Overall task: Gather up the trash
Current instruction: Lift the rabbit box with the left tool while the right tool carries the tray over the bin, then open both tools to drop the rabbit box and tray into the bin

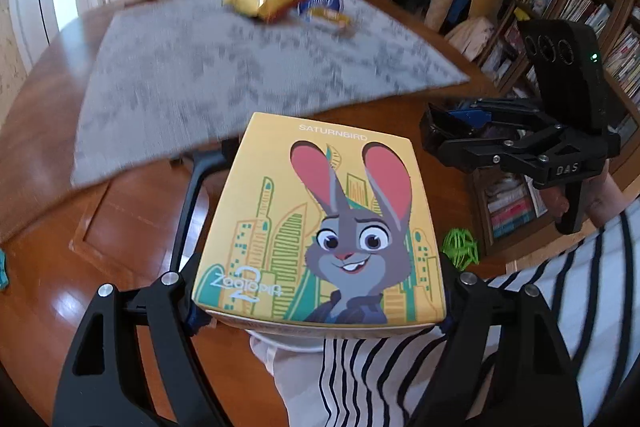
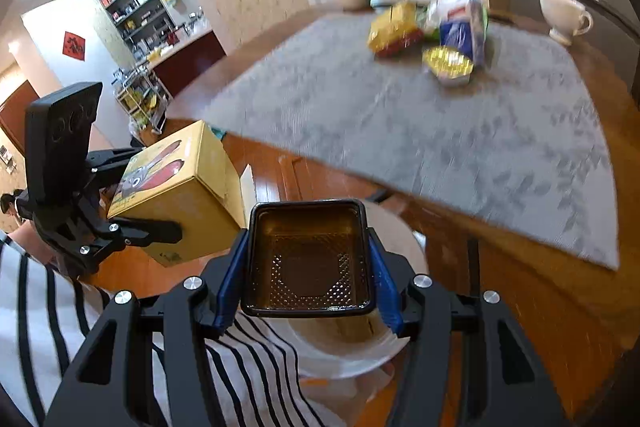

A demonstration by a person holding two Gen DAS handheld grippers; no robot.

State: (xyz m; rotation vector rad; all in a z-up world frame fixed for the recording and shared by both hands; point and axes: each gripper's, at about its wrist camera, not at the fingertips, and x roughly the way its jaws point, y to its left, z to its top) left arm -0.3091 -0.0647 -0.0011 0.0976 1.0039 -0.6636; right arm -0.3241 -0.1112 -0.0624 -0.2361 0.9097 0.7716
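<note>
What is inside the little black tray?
The black tray in the right tool looks empty: only its dimpled, brownish bottom shows. Under it, part of a white bin rim shows; the rest is covered.

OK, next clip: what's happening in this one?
A person in a striped shirt is clearing trash with two handheld grippers. The left gripper is shut on a yellow Zootopia box, the right gripper on a dark plastic tray, above a white bin. Snack wrappers and two cups remain on the grey table mat.
</note>
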